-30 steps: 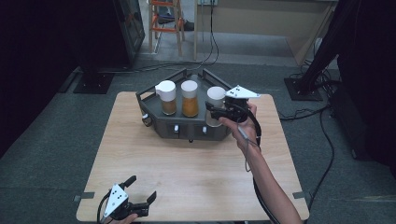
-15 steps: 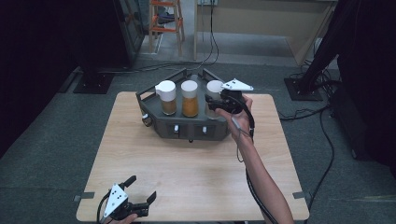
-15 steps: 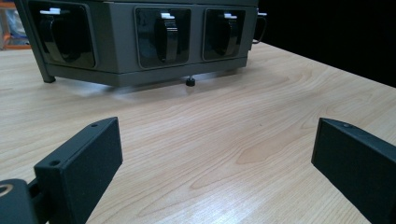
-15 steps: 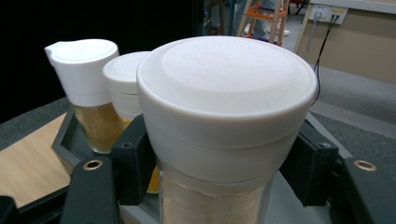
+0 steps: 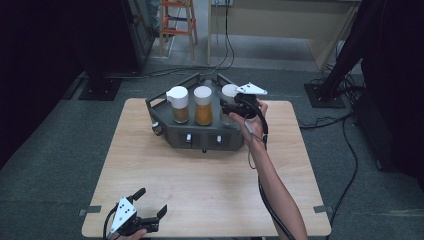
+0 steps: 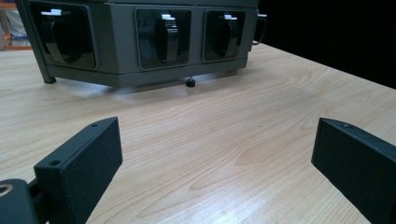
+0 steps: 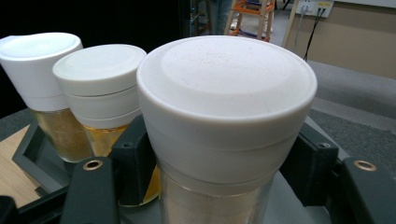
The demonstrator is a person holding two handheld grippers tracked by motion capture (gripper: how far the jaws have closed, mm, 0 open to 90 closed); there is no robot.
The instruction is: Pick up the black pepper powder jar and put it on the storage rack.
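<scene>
A grey rack (image 5: 200, 136) at the table's far side carries three white-capped jars of tan powder. My right gripper (image 5: 231, 106) is shut on the right jar (image 5: 229, 91), its pads pressing both sides just under the cap. In the right gripper view this jar (image 7: 224, 107) looms close, held by the right gripper (image 7: 222, 163), with the middle jar (image 7: 100, 79) and left jar (image 7: 42, 70) behind. My left gripper (image 5: 152, 200) lies open near the table's front left edge. In the left gripper view the left gripper (image 6: 215, 158) holds nothing and faces the rack (image 6: 116, 42).
The wooden table (image 5: 200, 180) has bare room between the rack and the front edge. Lever handles (image 6: 168, 37) sit in the rack's front windows. An orange ladder (image 5: 177, 20), floor cables (image 5: 345, 130) and black stand bases (image 5: 102, 85) surround the table.
My right gripper and the right jar have shifted slightly up and away from the person. The left gripper has stayed put.
</scene>
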